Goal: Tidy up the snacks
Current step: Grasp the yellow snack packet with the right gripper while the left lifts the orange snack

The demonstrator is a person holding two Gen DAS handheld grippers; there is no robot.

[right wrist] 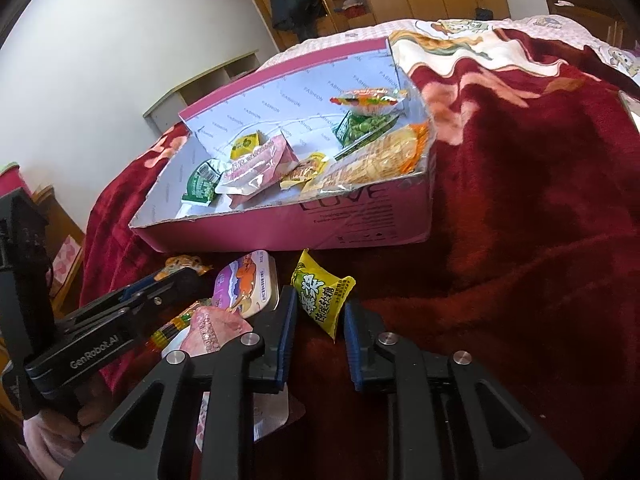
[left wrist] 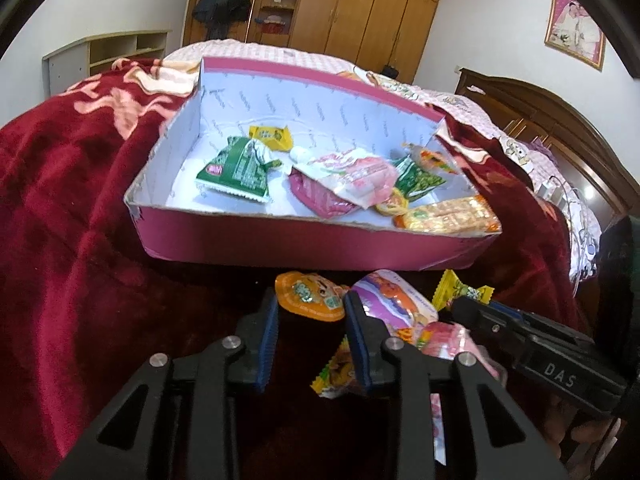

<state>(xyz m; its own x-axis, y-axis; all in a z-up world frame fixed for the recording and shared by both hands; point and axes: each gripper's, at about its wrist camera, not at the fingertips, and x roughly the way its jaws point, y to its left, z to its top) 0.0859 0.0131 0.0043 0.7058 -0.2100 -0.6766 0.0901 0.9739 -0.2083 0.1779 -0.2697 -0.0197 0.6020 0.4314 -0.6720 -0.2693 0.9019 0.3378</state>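
Right tongs (right wrist: 320, 336) look clenched w/ nothing gripped, yellow candy pack (right wrist: 320, 300) just past the tips on the bed's red blanket (right wrist: 520, 240); left tongs (left wrist: 310, 336) narrow, also empty: reopen, straddle pack, squeeze mid-body, lift into pink box (right wrist: 360, 220).

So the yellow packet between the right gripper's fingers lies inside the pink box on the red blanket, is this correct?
Not quite. The yellow packet lies outside the pink box, on the red blanket in front of it, between the fingers of the right gripper. The right wrist view shows it.
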